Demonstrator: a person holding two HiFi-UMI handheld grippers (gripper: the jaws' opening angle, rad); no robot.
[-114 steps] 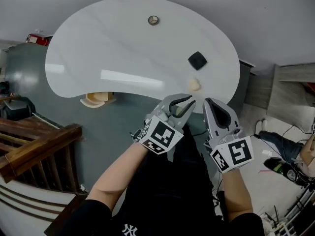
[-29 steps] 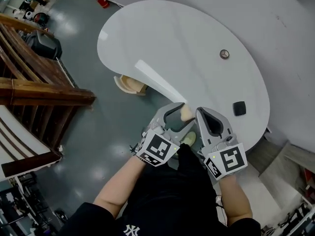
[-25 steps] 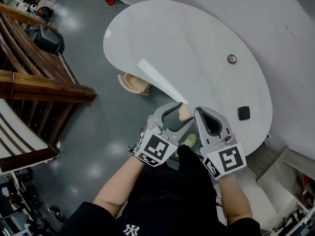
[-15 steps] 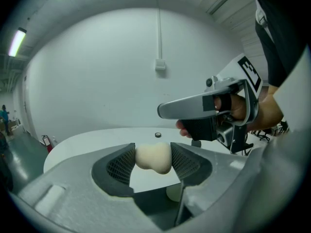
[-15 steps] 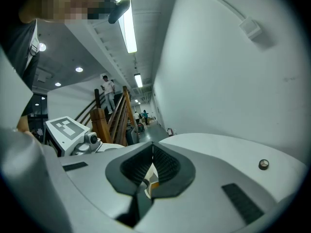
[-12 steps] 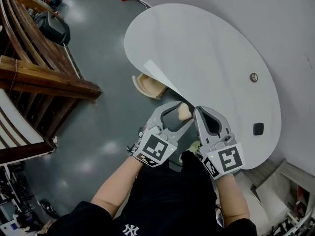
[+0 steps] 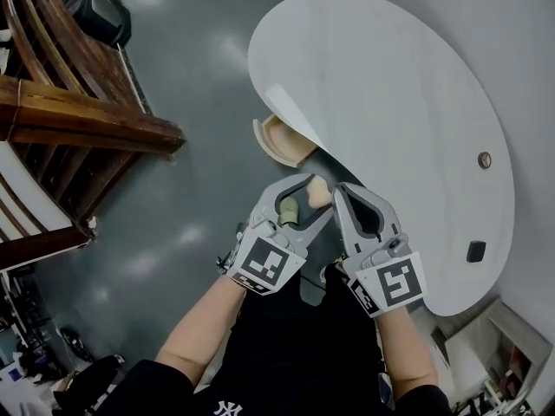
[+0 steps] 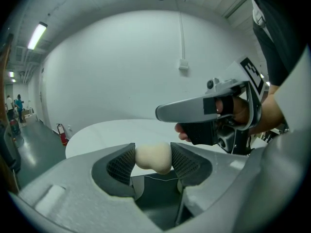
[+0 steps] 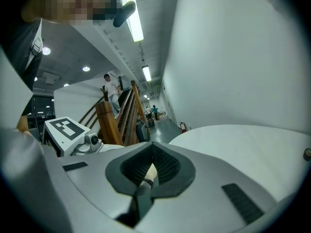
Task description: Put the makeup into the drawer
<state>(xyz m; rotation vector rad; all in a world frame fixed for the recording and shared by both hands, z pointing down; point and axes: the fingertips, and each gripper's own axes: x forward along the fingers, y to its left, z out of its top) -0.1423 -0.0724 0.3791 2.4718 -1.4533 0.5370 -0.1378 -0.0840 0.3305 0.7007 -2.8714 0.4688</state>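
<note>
Being pinched by the left gripper [image 7: 305, 196], the sponge [image 8: 153, 158] could be jolted loose before the drawer [image 7: 279, 142]; the right gripper [image 9: 150, 173] is pressed together.

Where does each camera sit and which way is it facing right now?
Head view: on the person's head, looking down at the white kidney-shaped table; forearms, left gripper and right gripper show.
Left gripper view: on that gripper, looking along jaws clamping the cream makeup sponge toward the table; right gripper visible.
Right gripper view: on that gripper, jaws together, facing the wooden staircase.
Shared: head and left gripper views both show the sponge.
</note>
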